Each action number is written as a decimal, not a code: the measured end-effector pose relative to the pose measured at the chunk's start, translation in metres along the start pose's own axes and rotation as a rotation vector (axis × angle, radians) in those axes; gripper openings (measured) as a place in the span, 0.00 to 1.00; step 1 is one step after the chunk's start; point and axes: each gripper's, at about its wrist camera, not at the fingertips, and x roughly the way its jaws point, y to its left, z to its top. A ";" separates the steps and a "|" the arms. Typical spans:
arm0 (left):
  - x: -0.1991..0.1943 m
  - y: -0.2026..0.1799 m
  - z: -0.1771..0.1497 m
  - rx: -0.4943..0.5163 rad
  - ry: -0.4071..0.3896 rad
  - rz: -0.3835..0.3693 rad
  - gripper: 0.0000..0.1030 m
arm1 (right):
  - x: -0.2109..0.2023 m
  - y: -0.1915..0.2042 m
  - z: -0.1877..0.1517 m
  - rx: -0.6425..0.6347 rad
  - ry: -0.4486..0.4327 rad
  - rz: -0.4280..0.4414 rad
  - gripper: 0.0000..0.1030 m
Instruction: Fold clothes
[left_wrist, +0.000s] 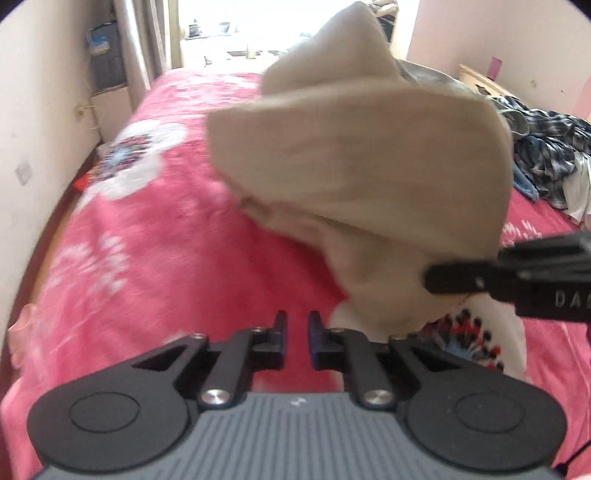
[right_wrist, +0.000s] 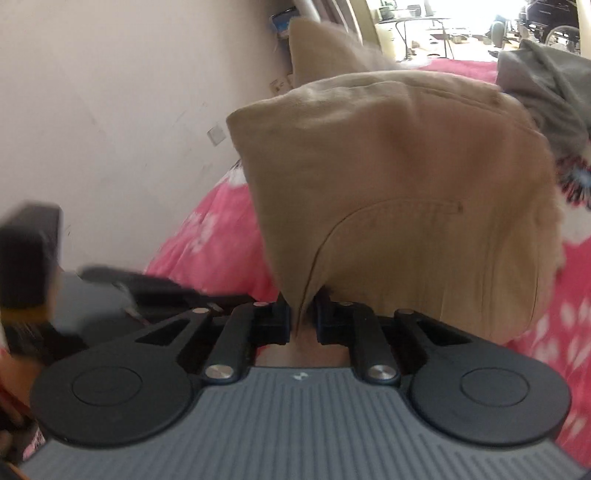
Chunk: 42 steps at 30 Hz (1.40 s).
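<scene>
Our right gripper (right_wrist: 301, 319) is clamped on an edge of the beige cotton garment (right_wrist: 406, 192), which hangs lifted above the pink floral bedspread (left_wrist: 166, 240), just right of our empty, nearly closed left gripper (left_wrist: 297, 332), the freer to reach

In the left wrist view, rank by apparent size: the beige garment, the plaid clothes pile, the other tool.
1. Beige garment, by far the largest, though it hangs close to the camera.
2. and 3. Plaid clothes pile and right tool: similar; both are cut by the frame edge, so unranked.
</scene>
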 end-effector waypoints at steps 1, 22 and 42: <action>-0.009 0.005 0.001 -0.006 -0.018 0.003 0.19 | -0.003 0.002 -0.008 0.006 -0.001 0.004 0.14; 0.020 -0.114 0.086 0.323 0.005 -0.141 0.59 | -0.062 -0.185 -0.019 0.823 -0.170 0.027 0.75; -0.051 -0.008 -0.002 0.191 0.107 -0.119 0.61 | -0.015 0.052 -0.104 0.311 0.149 0.196 0.13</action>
